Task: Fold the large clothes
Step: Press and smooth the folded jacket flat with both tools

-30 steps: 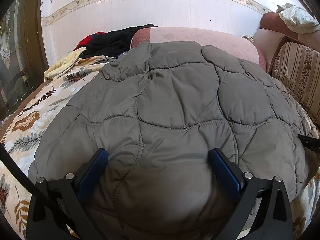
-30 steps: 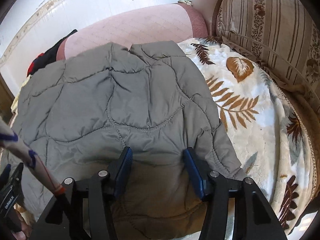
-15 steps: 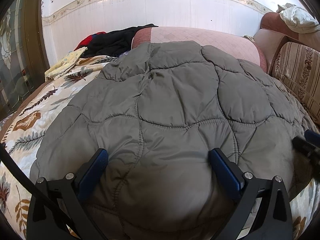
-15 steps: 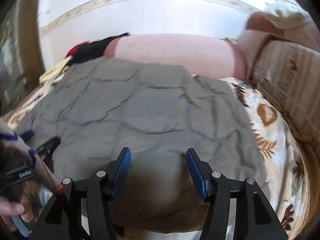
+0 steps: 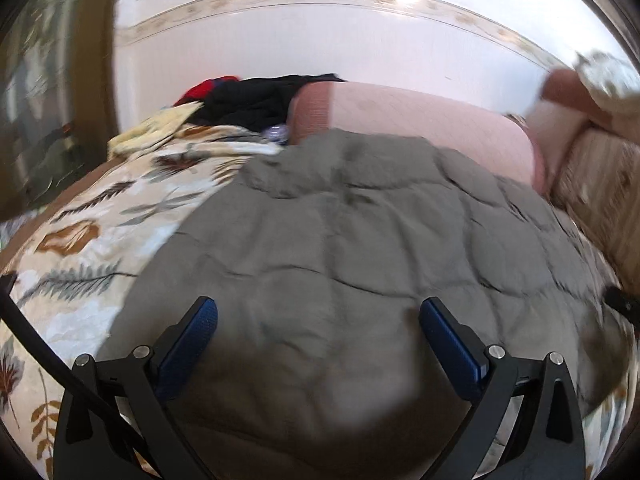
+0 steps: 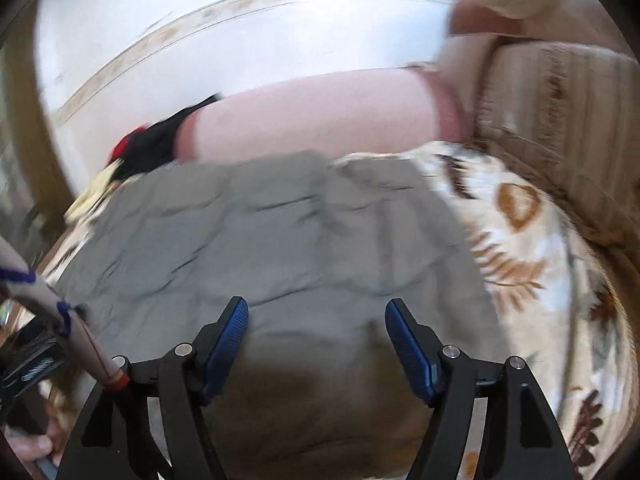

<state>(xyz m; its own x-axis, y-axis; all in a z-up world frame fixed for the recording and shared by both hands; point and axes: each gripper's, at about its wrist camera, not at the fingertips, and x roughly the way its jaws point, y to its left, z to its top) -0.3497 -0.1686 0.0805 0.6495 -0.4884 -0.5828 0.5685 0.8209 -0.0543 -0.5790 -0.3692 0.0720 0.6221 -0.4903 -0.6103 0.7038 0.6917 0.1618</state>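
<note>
Both grippers are held above a grey quilted jacket (image 5: 340,248) spread on the leaf-patterned bedcover (image 5: 100,216). The left gripper (image 5: 318,320) stands open and empty; the right gripper (image 6: 316,320) is opening, nothing clamped. A pink bolster (image 5: 420,120) lies at twelve o'clock.

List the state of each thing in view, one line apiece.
Grey quilted jacket: spread flat on the bed, not gripped.
Left gripper: open, empty, above the jacket's near edge.
Right gripper: jaws opening, nothing clamped between them.
Leaf-print bedspread: laid out under the jacket.
Pink bolster: lying along the wall.
Black and red clothes: piled unfolded in the far corner.
</note>
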